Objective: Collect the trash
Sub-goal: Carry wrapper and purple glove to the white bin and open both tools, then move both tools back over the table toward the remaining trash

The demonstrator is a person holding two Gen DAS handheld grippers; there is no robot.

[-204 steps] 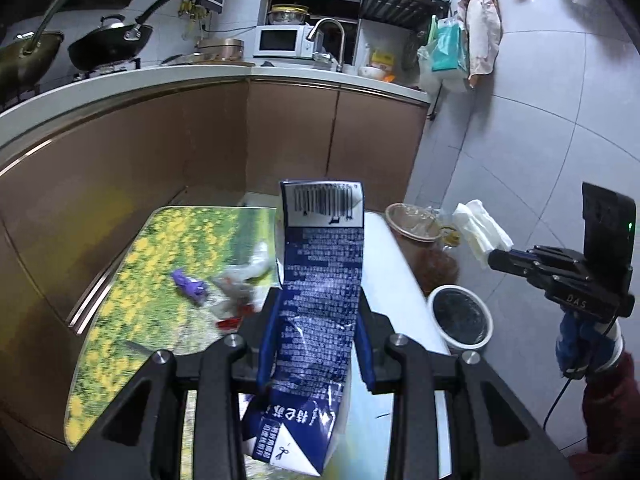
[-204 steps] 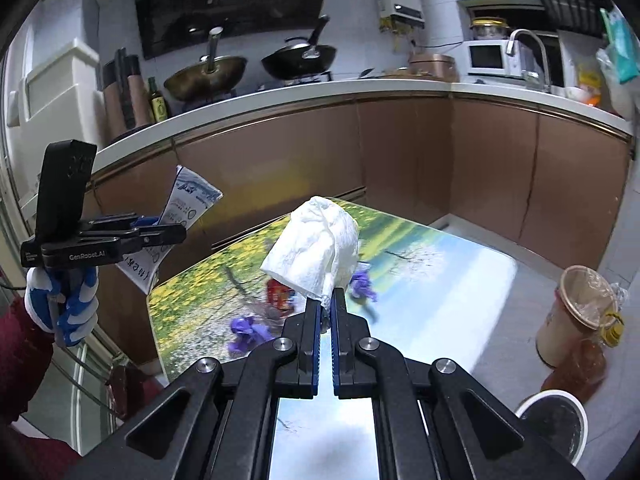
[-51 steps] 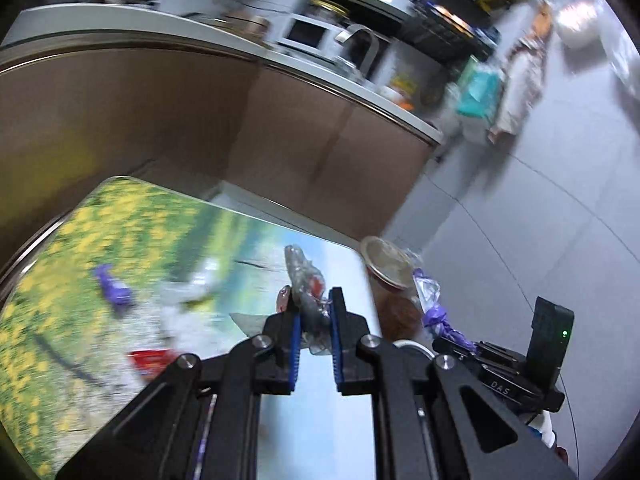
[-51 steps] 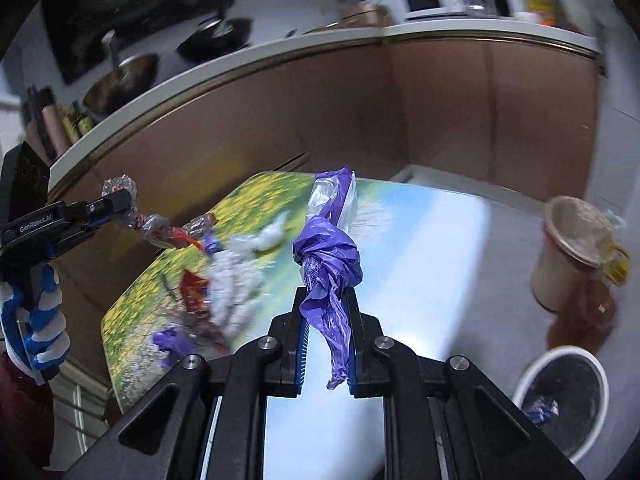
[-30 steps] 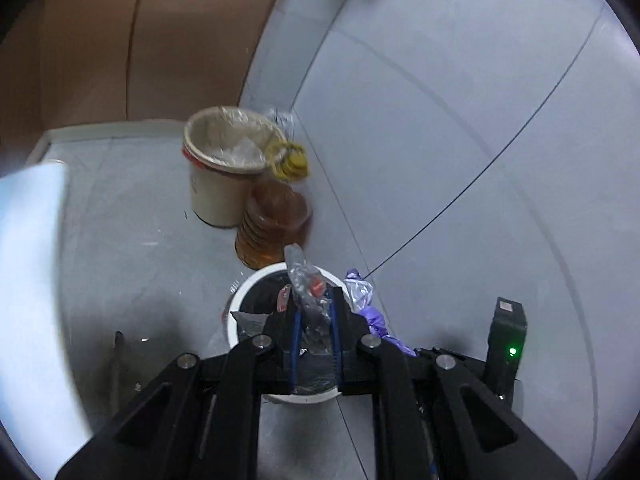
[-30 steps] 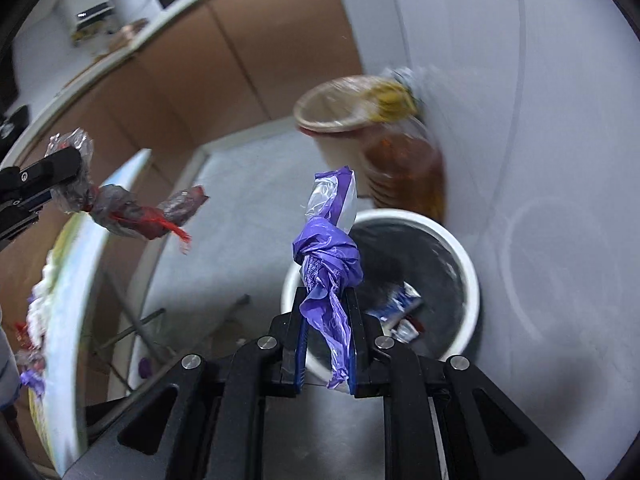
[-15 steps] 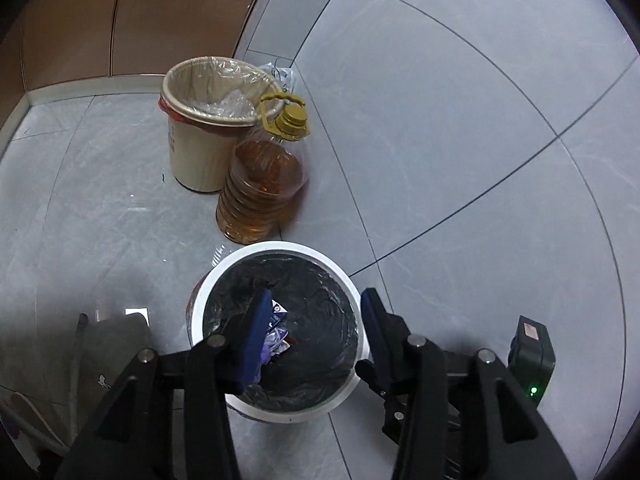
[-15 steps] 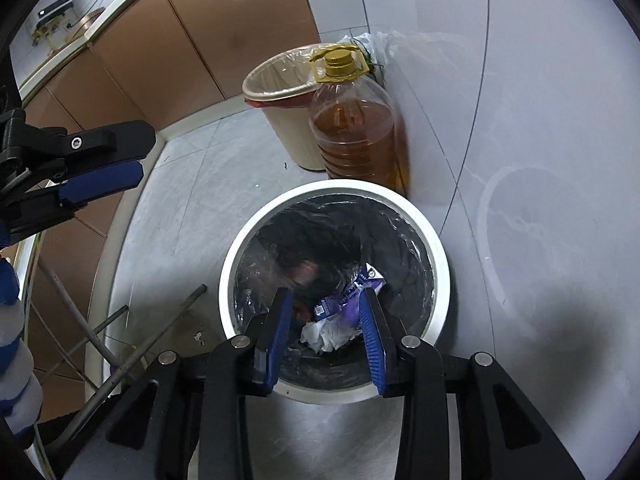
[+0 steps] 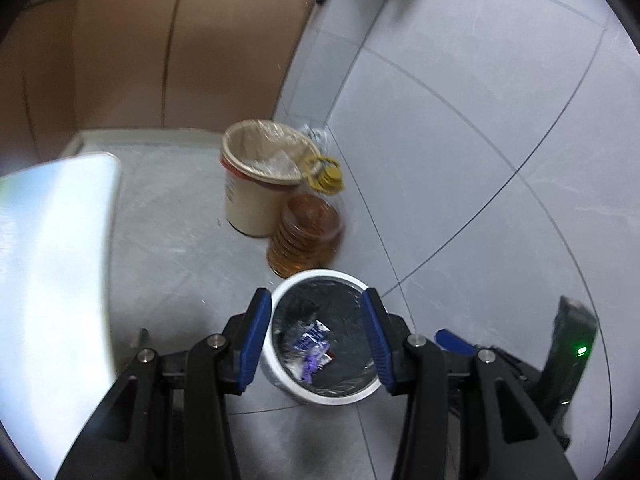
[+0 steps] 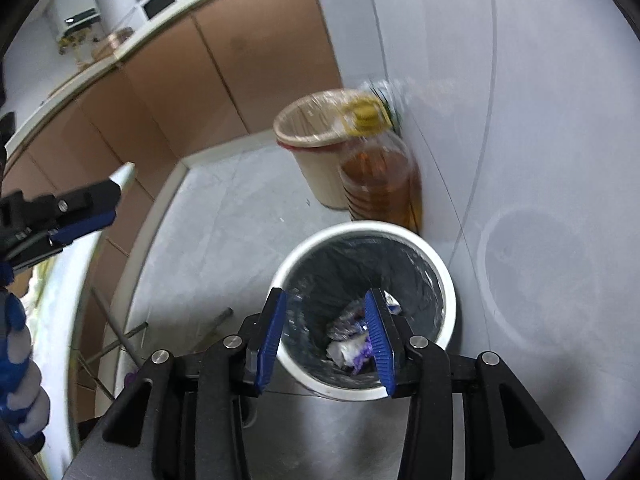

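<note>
A white bin with a black liner (image 9: 285, 378) (image 10: 449, 300) stands on the grey floor below both grippers. Crumpled wrappers, purple plastic and a white tissue (image 9: 310, 346) (image 10: 349, 348) lie at its bottom. My left gripper (image 9: 316, 334) hangs above the bin, open, with nothing between its blue pads. My right gripper (image 10: 326, 330) is also over the bin; its jaws are opening and hold nothing. In the right wrist view the left gripper (image 10: 86, 210) shows at the left edge, held by a gloved hand (image 10: 16, 364).
A beige bucket with a clear liner (image 9: 256, 184) (image 10: 316, 148) and an amber oil bottle with a yellow cap (image 9: 306, 236) (image 10: 380, 176) stand against the wall just behind the bin. The table edge (image 9: 52, 264) lies left. Brown cabinets (image 9: 172, 48) run behind.
One second ago each gripper held trash over the bin: the left a clear wrapper, the right a purple bag. Both have let go and opened; the trash now lies in the bin.
</note>
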